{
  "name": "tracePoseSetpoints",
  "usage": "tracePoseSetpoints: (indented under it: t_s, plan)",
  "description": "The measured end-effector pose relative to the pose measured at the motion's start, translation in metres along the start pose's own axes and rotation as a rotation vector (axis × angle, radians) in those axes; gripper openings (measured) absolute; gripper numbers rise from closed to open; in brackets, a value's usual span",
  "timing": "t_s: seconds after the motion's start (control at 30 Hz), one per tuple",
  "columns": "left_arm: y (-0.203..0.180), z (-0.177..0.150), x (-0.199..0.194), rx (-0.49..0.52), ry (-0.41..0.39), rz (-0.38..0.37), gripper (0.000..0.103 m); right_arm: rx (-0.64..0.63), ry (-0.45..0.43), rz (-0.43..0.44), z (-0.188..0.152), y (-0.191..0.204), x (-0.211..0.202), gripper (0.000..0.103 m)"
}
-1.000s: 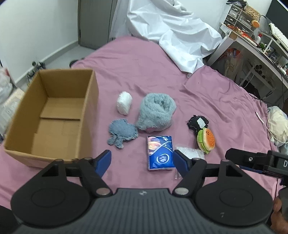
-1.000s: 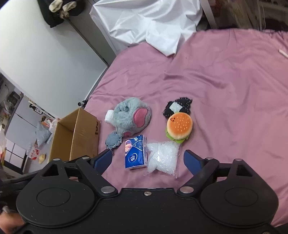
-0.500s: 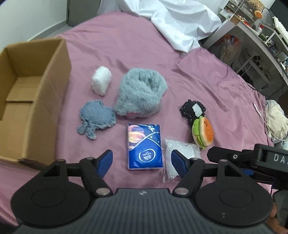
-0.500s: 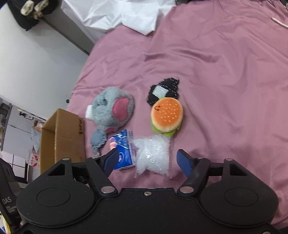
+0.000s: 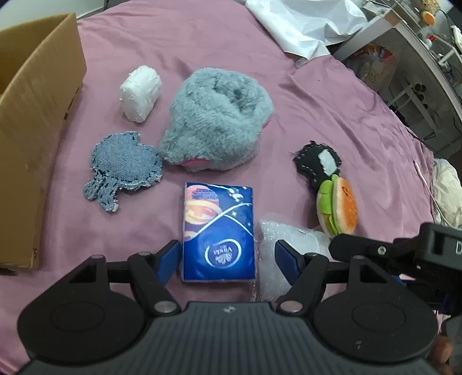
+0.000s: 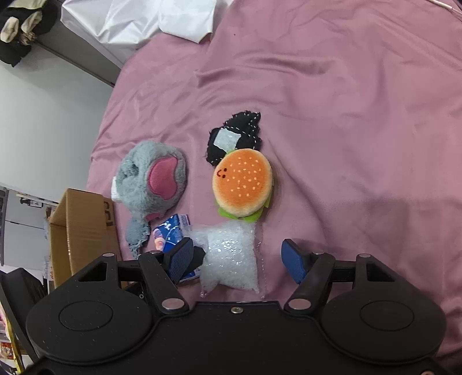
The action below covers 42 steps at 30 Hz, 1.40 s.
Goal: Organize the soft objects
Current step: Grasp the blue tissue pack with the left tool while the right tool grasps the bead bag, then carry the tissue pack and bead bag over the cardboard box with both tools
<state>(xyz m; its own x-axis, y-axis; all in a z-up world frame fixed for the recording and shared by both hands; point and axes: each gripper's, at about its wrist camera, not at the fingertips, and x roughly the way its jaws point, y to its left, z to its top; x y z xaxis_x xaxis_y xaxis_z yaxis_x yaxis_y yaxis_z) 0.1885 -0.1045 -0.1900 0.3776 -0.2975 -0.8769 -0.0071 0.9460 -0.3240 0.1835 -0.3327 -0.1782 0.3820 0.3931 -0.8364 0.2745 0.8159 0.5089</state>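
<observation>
- While both grippers point down at a bed [image 5: 332,115] covered in a mauve sheet, the left gripper [image 5: 226,255] has its jaws spread, one blue pad on each side of a blue tissue pack [image 5: 218,228] at the lower centre of the left wrist view; the pads do not press on it.
- Seen from the right wrist, the right gripper [image 6: 239,256] is likewise released, its jaws standing on either side of a clear bag of bubble wrap [image 6: 231,256] at the lower centre; the left pad sits just beside the bag, the right pad apart from it.
- Just beside the tissue pack, to its right in the left wrist view, lies that same bag of bubble wrap [image 5: 288,239].
- At the right of that view a burger plush [image 5: 337,204] touches a black stitched patch [image 5: 316,164] above it.
- Above the tissue pack rests a grey furry plush [image 5: 219,115], with a denim patch [image 5: 124,167] touching its lower left edge.
- Further up and left, a white wrapped bundle [image 5: 140,93] lies near the open cardboard box [image 5: 37,115], which fills the left edge of the frame.
- White cloth [image 5: 300,26] is heaped at the upper right of the bed.
- In the lower right corner of the left wrist view, the black body of the right gripper enters the frame.
</observation>
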Motion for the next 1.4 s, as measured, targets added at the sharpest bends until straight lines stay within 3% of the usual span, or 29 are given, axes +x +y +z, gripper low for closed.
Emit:
tracePoseSetpoints:
  t_s: [0.13,0.2,0.23,0.67,0.73,0.8,0.9,1.4]
  plan:
    - [0.003,0.002,0.003,-0.018,-0.005,0.011,0.067,0.014,0.01,0.0,0.002,-0.001,0.005,0.067]
    - [0.004,0.002,0.004,-0.027,-0.004,0.038,0.052,0.015,0.012,0.006,0.004,0.0,0.008,0.067]
    - [0.006,0.002,0.003,-0.03,-0.005,0.046,0.051,0.017,0.013,0.011,0.004,0.0,0.009,0.067]
    - [0.016,-0.002,-0.018,-0.081,-0.026,0.029,0.049,-0.007,0.043,-0.037,0.006,0.013,0.029,0.067]
    - [0.015,-0.002,-0.024,-0.082,-0.035,0.031,0.049,-0.026,0.042,-0.059,0.004,0.016,0.031,0.062]
    - [0.014,-0.001,-0.031,-0.082,-0.048,0.036,0.049,-0.032,0.049,-0.049,0.003,0.017,0.031,0.042]
    - [0.013,-0.002,-0.04,-0.08,-0.062,0.041,0.049,-0.026,0.056,-0.032,0.0,0.016,0.028,0.034]
    - [0.011,-0.012,-0.088,-0.048,-0.144,0.1,0.049,-0.079,-0.066,0.076,-0.007,0.034,-0.015,0.032]
